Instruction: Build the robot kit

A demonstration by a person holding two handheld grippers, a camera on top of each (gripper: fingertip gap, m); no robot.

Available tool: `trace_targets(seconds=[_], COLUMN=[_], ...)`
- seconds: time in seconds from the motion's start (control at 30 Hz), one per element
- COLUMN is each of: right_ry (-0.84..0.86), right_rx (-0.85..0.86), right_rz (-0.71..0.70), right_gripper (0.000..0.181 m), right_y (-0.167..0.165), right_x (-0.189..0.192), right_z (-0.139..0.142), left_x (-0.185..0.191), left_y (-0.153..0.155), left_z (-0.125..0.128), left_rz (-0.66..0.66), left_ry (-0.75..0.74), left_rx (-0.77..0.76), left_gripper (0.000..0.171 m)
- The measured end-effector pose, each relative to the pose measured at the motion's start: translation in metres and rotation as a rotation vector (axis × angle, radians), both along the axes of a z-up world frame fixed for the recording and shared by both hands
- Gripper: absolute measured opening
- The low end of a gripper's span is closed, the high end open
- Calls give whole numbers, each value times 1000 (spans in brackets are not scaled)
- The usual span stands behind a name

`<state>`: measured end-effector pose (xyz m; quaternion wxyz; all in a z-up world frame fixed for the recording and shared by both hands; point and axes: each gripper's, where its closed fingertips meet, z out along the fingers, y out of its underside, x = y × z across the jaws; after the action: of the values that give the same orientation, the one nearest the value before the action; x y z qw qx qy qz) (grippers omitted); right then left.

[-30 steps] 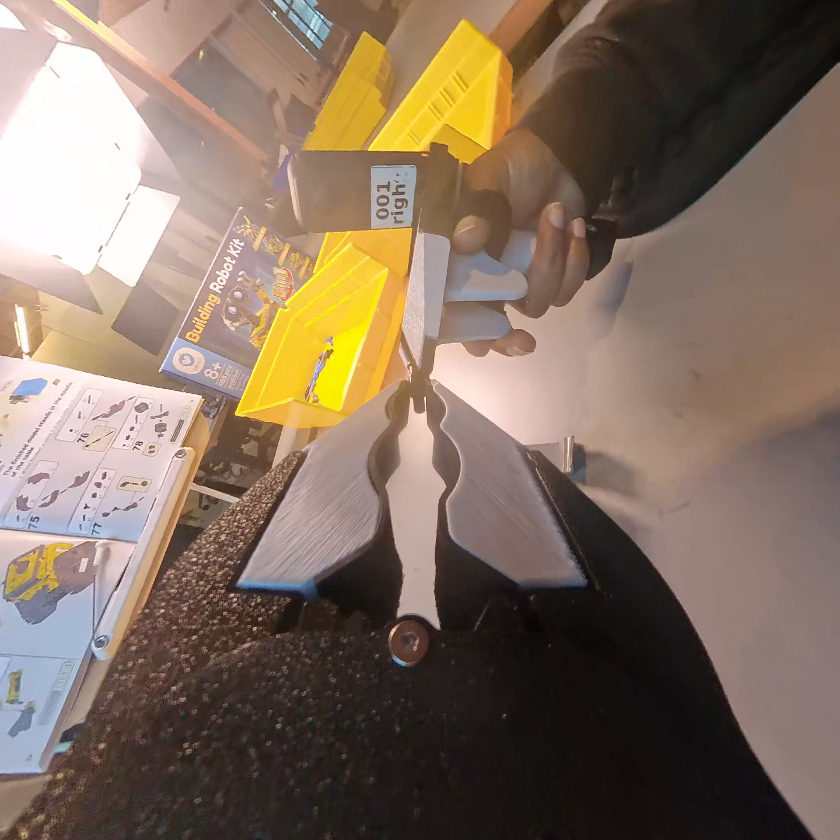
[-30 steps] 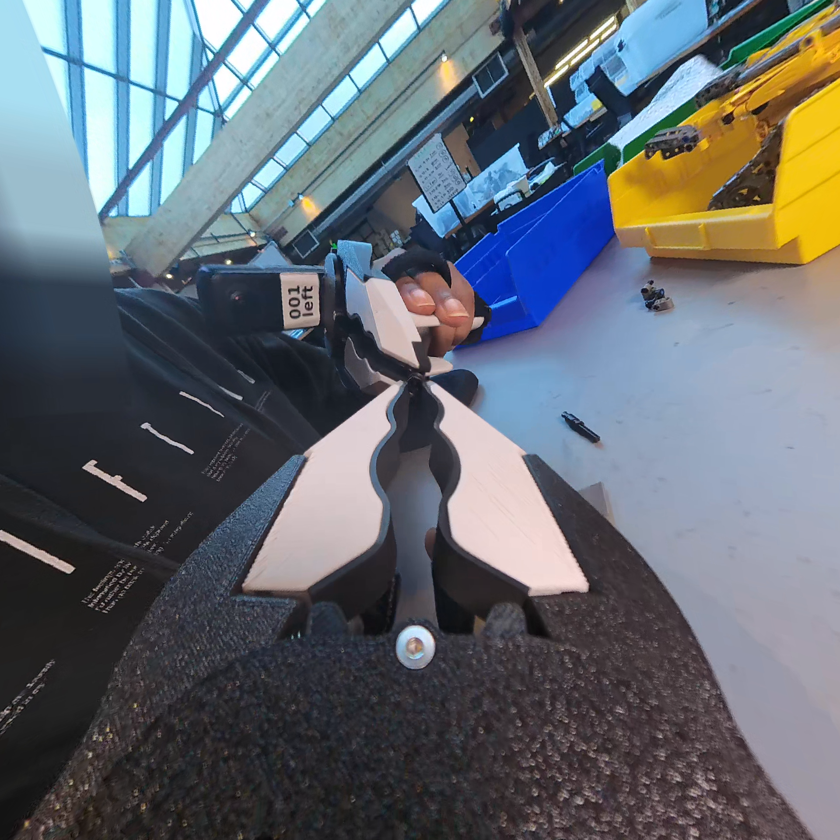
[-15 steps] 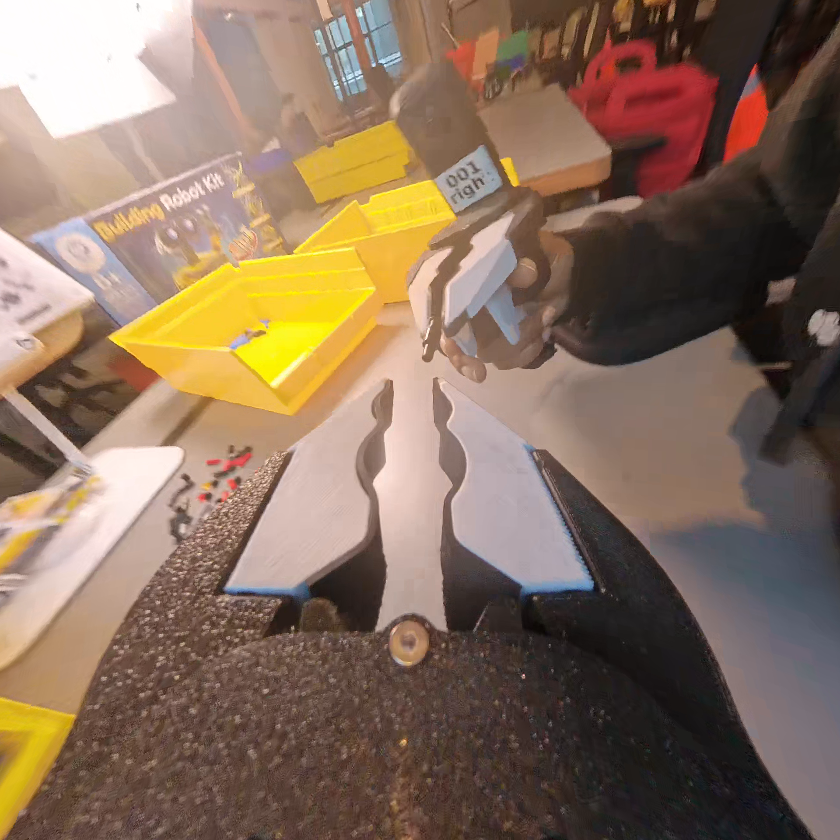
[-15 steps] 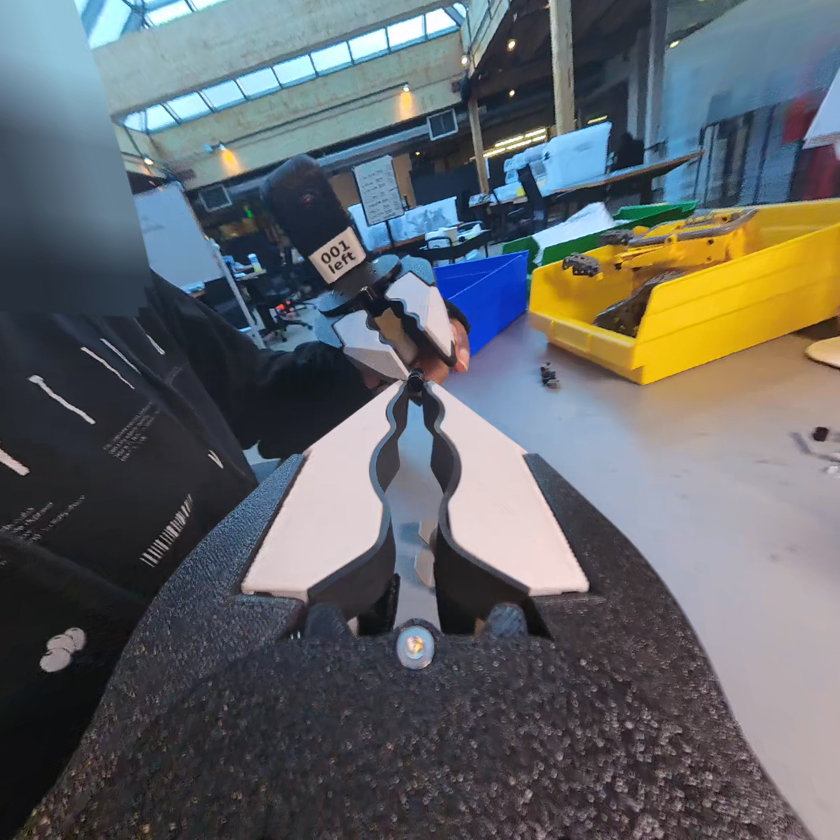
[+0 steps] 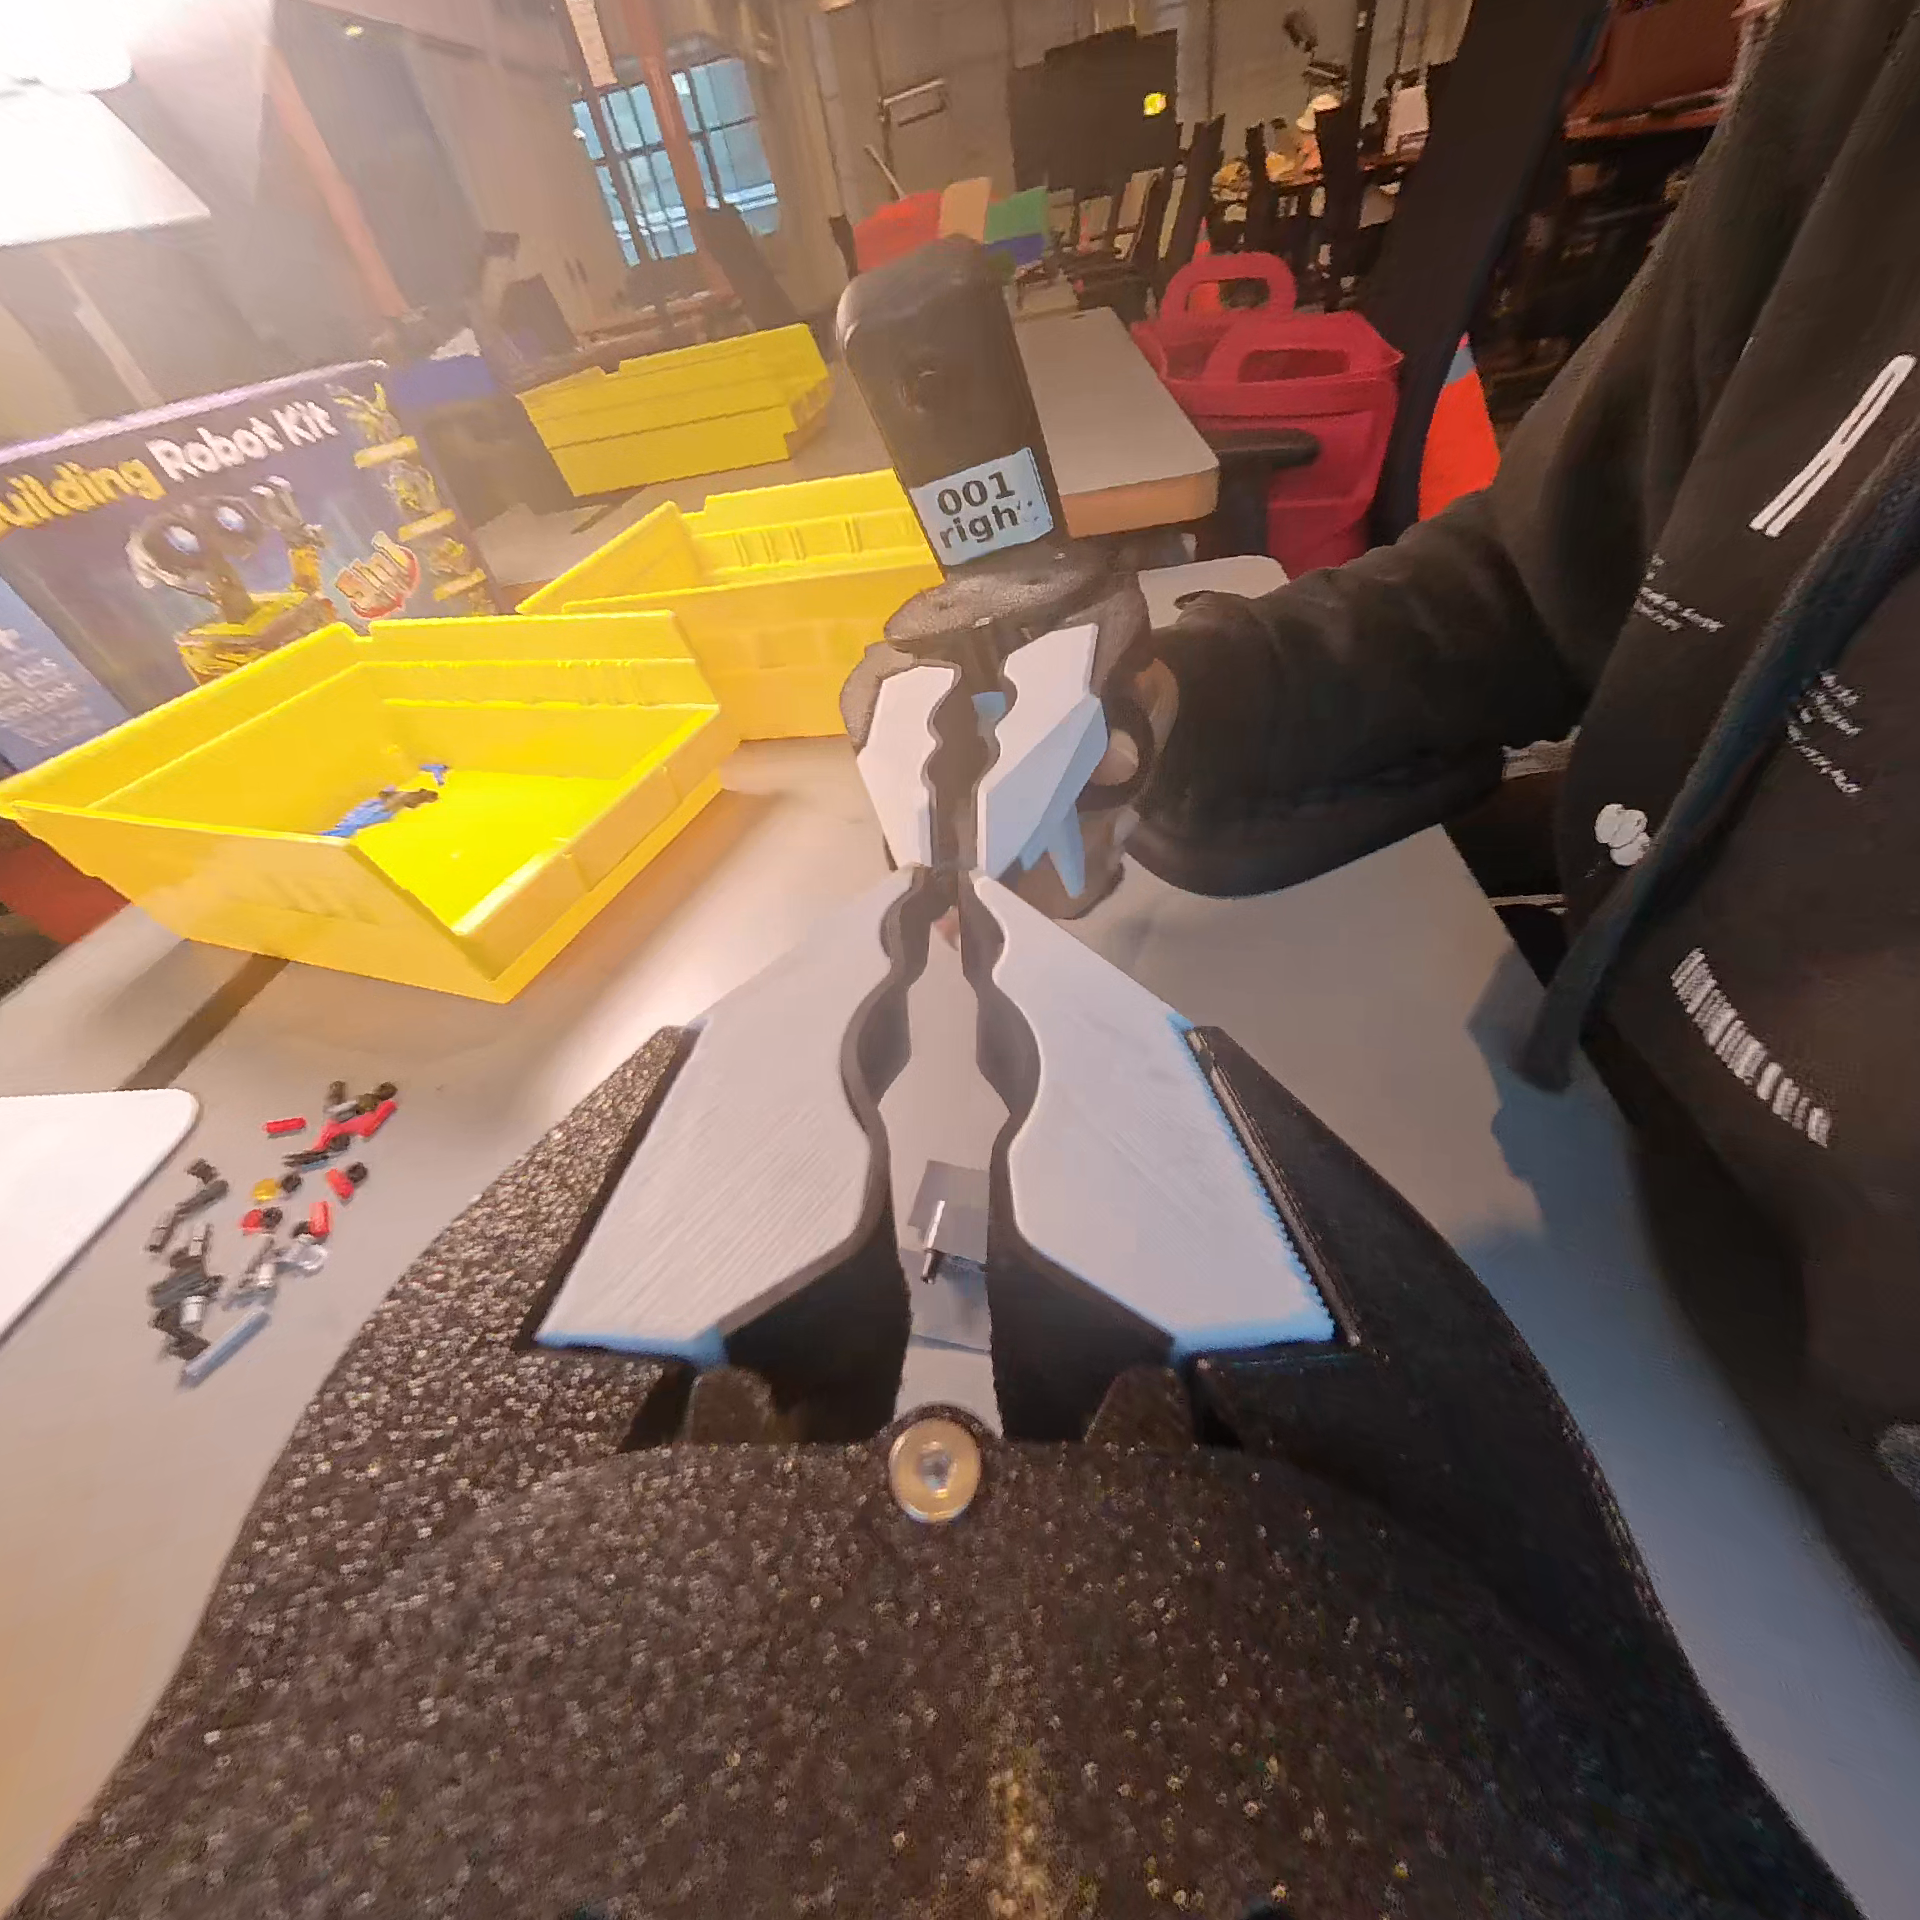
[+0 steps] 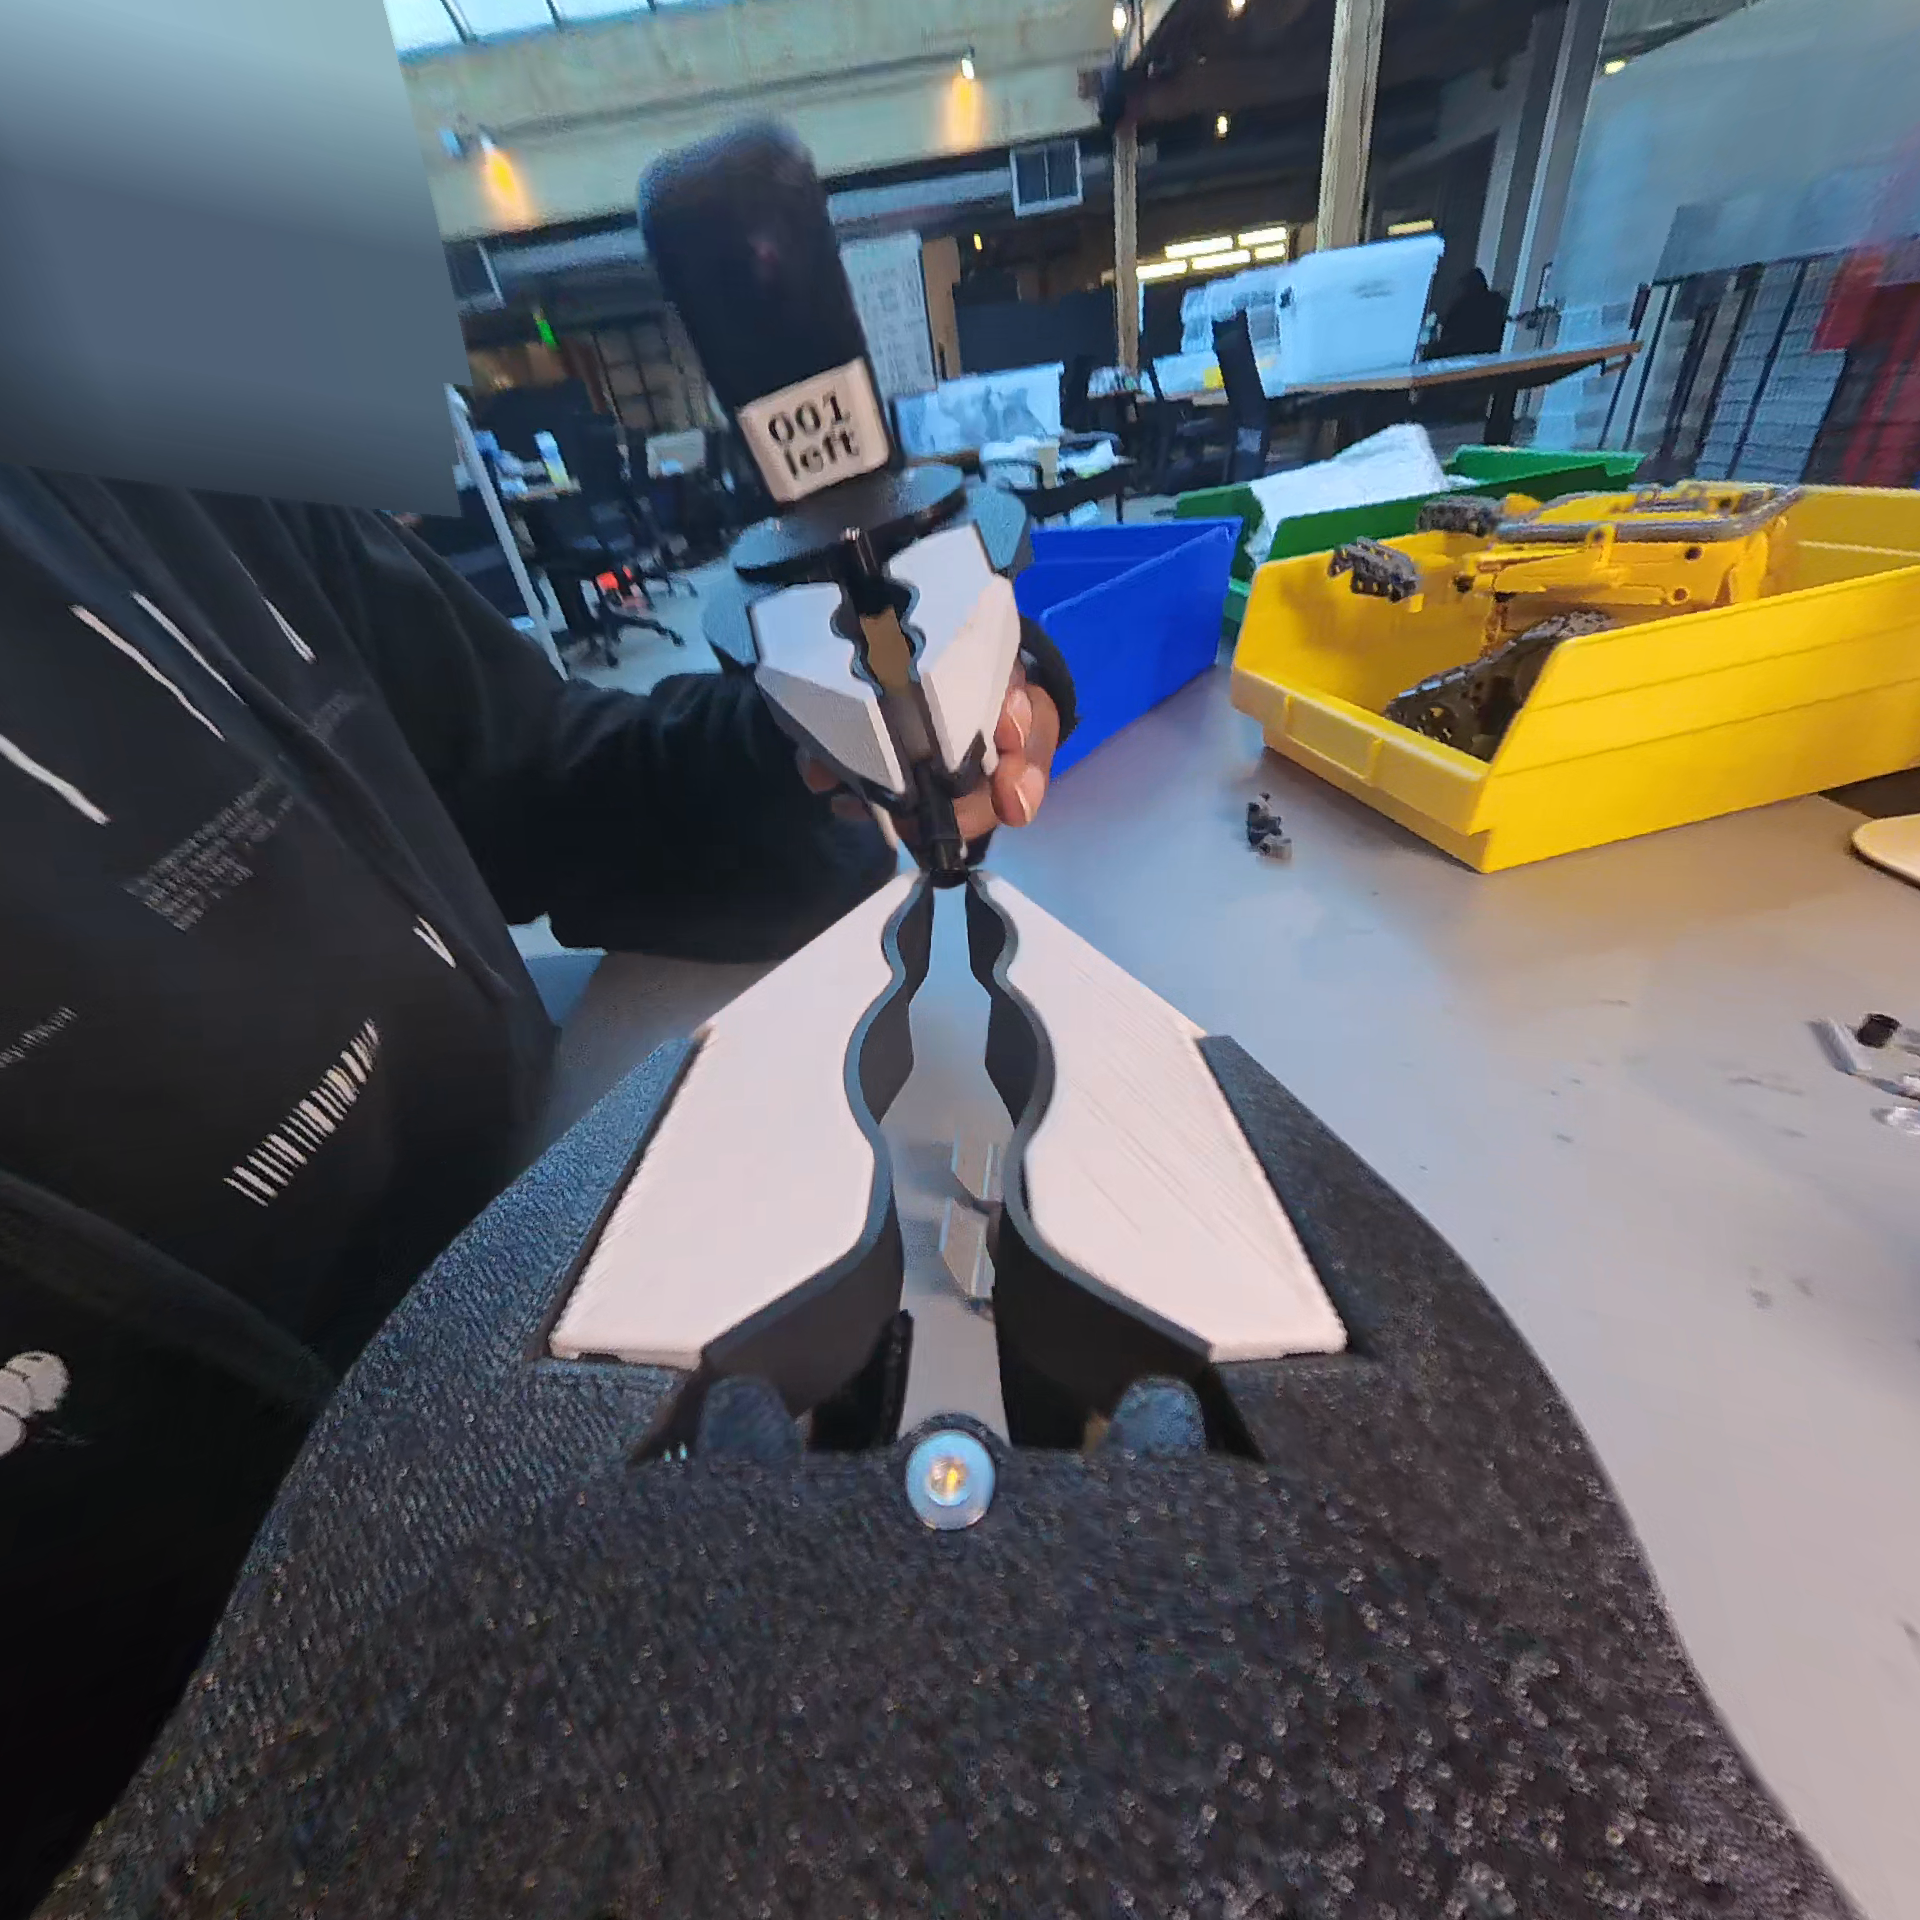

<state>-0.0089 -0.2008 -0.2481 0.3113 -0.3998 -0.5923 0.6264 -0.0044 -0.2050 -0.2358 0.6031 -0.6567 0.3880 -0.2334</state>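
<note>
Right wrist view is showing the right claw (image 6: 943, 883) and left claw (image 6: 925, 795) both pinching a slim black plastic pin (image 6: 940, 844), probably light, stiff, slippery, and best gripped mid-shaft.

Workshop hall: grey worktable (image 6: 1455, 1039), yellow parts bins (image 5: 343, 831), skylights.
</note>
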Motion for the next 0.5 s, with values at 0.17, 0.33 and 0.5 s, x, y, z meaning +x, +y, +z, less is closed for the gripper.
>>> trace_targets(seconds=[0.17, 0.33, 0.5], right_ry=[-117, -142, -122], right_rx=[205, 260, 245], right_rz=[-46, -78, -93], right_gripper=[9, 17, 8], right_y=[-3, 4, 4], right_x=[-7, -5, -9], right_z=[-33, -39, -37], left_x=[3, 3, 4], left_y=[2, 6, 12], left_z=[-23, -39, -37], left_rz=[-38, -33, -5], left_ry=[3, 33, -17], left_rx=[-134, -208, -212], left_gripper=[4, 4, 4])
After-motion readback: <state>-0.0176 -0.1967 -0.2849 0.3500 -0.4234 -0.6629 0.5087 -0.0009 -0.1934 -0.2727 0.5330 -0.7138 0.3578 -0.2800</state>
